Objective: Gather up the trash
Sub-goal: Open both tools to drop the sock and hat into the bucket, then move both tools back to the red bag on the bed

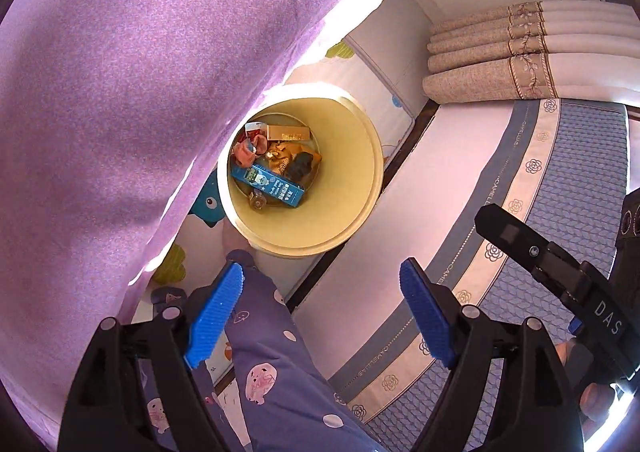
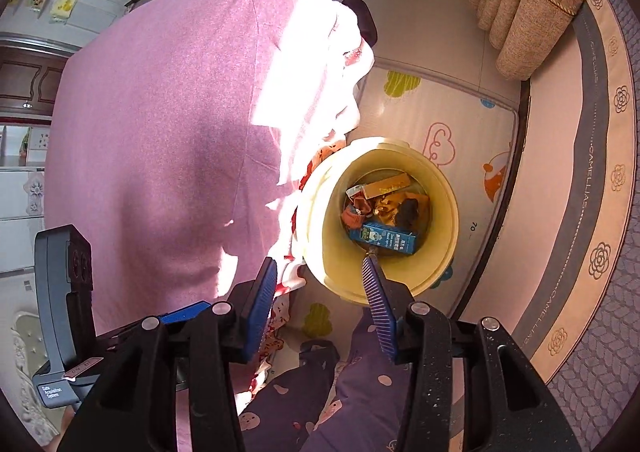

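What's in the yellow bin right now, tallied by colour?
In the round yellow plastic bin:
Blue: 1, long blue carton
Gold/tan: 2, flat gold box, crumpled gold wrapper
Red/pink: 1, crumpled reddish wrapper
Black: 1, dark lump
Total: 5 distinguishable; some partly hidden.

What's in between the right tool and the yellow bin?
Nothing solid. In the right wrist view, the open right tool hangs above the yellow bin, only air between; far below shows a cartoon floor mat.
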The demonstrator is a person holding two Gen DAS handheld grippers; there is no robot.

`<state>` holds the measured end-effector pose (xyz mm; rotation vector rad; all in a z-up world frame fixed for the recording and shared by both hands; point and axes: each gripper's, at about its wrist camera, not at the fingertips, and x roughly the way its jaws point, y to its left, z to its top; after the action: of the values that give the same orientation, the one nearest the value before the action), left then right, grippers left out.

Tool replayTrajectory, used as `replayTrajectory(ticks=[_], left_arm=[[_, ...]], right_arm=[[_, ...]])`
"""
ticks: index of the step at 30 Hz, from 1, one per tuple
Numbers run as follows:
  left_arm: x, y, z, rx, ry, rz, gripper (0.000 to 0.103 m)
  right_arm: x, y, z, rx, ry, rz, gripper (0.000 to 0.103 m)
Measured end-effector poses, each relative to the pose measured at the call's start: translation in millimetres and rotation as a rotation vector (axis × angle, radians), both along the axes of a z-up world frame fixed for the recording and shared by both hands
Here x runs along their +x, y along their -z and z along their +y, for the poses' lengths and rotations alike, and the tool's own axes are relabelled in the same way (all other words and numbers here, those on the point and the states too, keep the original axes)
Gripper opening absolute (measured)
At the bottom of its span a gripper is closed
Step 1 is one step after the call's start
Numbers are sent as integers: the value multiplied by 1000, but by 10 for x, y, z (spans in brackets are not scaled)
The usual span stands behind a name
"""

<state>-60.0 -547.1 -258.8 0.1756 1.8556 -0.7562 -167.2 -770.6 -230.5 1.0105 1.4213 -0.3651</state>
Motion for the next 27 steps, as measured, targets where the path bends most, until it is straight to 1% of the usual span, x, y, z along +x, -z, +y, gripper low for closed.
replayTrajectory(ticks=[8, 14, 22, 27], left_arm=[[113, -182, 196, -21, -45, -45, 80], [304, -320, 509, -43, -109, -72, 81], [553, -487, 1202, -47, -216, -123, 81], [722, -494, 1801, -33, -326, -130, 81]], right_arm=[[212, -133, 189, -3, -48, -36, 44], [478, -285, 495, 4, -119, -69, 44], [1001, -456, 1209, 31, -253, -117, 44], [1386, -554, 1760, 45, -348, -149, 44]])
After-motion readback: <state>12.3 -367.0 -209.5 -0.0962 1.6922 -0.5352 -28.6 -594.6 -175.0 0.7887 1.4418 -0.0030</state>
